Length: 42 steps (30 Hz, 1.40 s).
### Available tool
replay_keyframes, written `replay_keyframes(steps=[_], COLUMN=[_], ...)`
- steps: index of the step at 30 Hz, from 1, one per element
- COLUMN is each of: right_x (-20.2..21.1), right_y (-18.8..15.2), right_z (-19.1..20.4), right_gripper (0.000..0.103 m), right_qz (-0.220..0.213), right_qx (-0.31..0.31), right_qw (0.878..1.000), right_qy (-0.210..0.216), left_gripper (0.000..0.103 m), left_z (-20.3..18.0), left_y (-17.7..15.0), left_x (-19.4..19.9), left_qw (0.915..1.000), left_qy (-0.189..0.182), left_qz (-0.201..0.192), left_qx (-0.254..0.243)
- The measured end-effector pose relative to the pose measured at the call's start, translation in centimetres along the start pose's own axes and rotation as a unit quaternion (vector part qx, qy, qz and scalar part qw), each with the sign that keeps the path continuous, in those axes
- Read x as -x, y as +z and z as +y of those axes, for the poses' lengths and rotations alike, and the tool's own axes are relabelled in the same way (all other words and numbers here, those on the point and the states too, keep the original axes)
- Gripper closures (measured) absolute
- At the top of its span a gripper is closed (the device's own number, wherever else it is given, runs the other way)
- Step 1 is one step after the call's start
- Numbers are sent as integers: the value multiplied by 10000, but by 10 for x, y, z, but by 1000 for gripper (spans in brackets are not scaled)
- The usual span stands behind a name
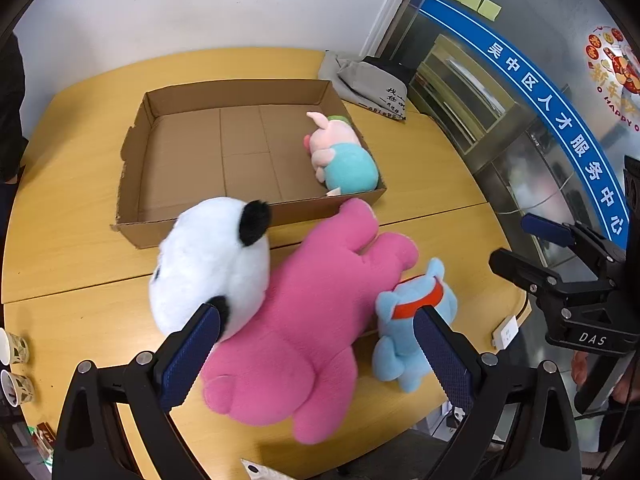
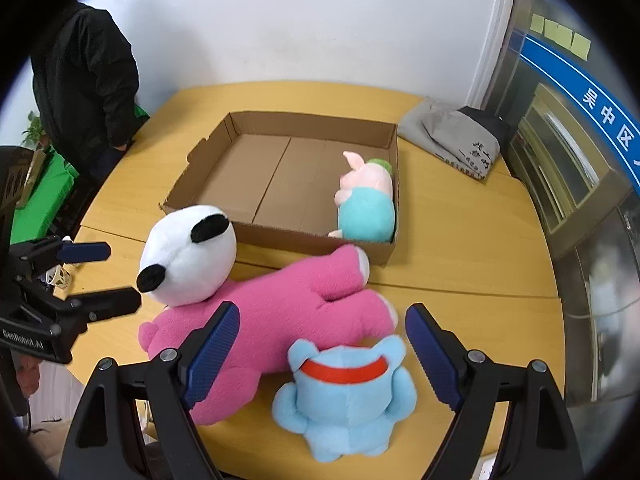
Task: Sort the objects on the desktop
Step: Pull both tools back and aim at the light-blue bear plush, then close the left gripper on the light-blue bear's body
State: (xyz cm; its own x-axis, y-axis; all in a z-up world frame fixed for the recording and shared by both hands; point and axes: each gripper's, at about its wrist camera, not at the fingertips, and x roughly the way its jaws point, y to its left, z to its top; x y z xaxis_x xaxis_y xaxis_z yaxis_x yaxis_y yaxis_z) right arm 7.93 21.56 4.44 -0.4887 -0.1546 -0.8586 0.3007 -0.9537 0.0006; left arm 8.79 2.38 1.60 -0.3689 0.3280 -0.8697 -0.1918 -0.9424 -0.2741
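A big plush with a pink body (image 1: 304, 320) (image 2: 280, 312) and a white panda-like head (image 1: 208, 260) (image 2: 188, 256) lies on the wooden table in front of a shallow cardboard box (image 1: 132, 184) (image 2: 280, 124). A small light blue plush with a red collar (image 1: 412, 320) (image 2: 344, 396) sits beside it. A pink and teal plush (image 1: 340, 156) (image 2: 366, 204) lies in the box's right side. My left gripper (image 1: 316, 344) is open above the pink plush. My right gripper (image 2: 322, 348) is open just above the blue plush. Each gripper shows in the other's view, the right (image 1: 520, 248) and the left (image 2: 108, 276), both open.
Folded grey clothing (image 1: 368, 76) (image 2: 452, 136) lies at the table's far right corner. Two paper cups (image 1: 16, 364) stand at the left edge. A person in black (image 2: 84, 80) stands at the far left. A glass wall (image 1: 520, 100) runs along the right.
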Motion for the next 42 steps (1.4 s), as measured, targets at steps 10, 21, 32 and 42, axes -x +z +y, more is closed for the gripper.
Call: replay_keyframes(steps=[10, 21, 32, 42], right_x=[-7, -41, -127, -157], right_y=[-3, -121, -181, -187], right_z=[-38, -97, -103, -124], right_gripper=[18, 18, 16, 39], right_qz=[-153, -84, 351, 534], right_qx=[33, 245, 128, -460], right_qw=[9988, 9881, 9800, 9627], right_qy=[473, 1518, 1955, 2614], left_gripper=[4, 4, 5, 41], left_z=[-35, -77, -93, -99], left_y=[0, -30, -28, -31], left_x=[-15, -102, -206, -214], left_qw=[9998, 9932, 9824, 9758], left_qy=[177, -690, -1158, -1549], left_qz=[55, 933, 1463, 1528], left_qx=[95, -105, -105, 230])
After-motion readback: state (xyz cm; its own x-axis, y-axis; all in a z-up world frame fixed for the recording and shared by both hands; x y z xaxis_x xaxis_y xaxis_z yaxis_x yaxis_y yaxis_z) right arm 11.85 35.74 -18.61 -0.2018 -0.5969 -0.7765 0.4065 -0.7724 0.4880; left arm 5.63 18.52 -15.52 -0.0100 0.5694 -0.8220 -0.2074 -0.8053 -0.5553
